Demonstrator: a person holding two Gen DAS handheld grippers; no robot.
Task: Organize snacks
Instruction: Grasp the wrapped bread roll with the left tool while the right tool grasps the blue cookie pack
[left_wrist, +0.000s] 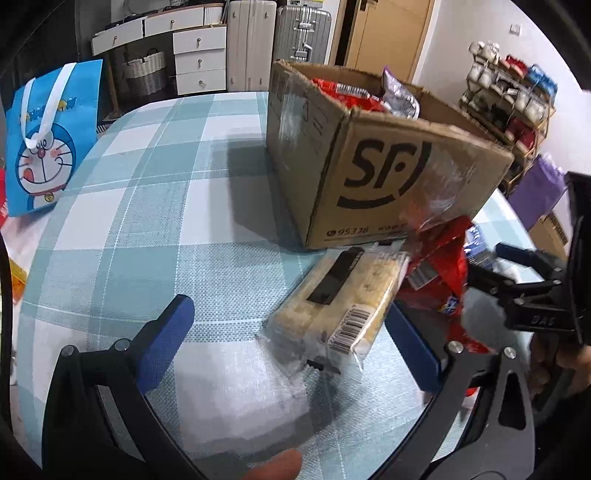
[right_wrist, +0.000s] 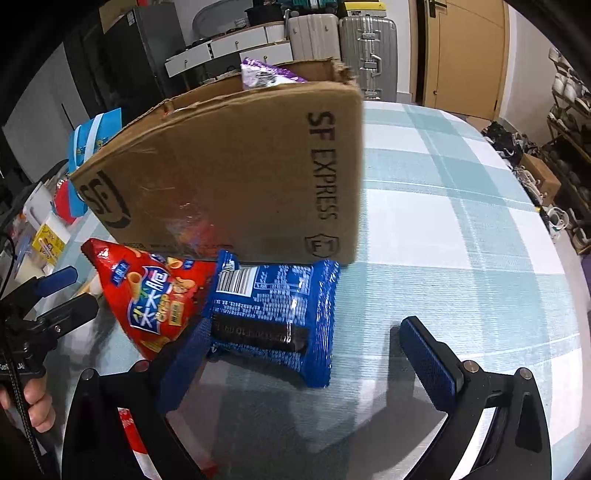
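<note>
- Left wrist view: we are seeing the left gripper (left_wrist: 291, 343) with its fingers spread wide, gripping nothing; a clear-wrapped pale snack pack (left_wrist: 338, 310) is lying on the checked tablecloth (left_wrist: 140, 206) between them, nearer the right-hand pad.
- The pack is sitting just in front of the SF cardboard box (left_wrist: 373, 166), which is already holding red and silver packets (left_wrist: 373, 94).
- A red snack bag (left_wrist: 443, 273) is lying just beside the pack; the right gripper (left_wrist: 517, 273) is showing at the frame's right edge.
- A blue cartoon gift bag (left_wrist: 48, 136) is standing well apart.
- Right wrist view: we are seeing the right gripper (right_wrist: 306, 362) released, fingers wide; a blue biscuit pack (right_wrist: 280, 314) is lying between them against the left pad, below the box wall (right_wrist: 236, 177).
- The red bag (right_wrist: 155, 295) is touching the blue pack's left side.
</note>
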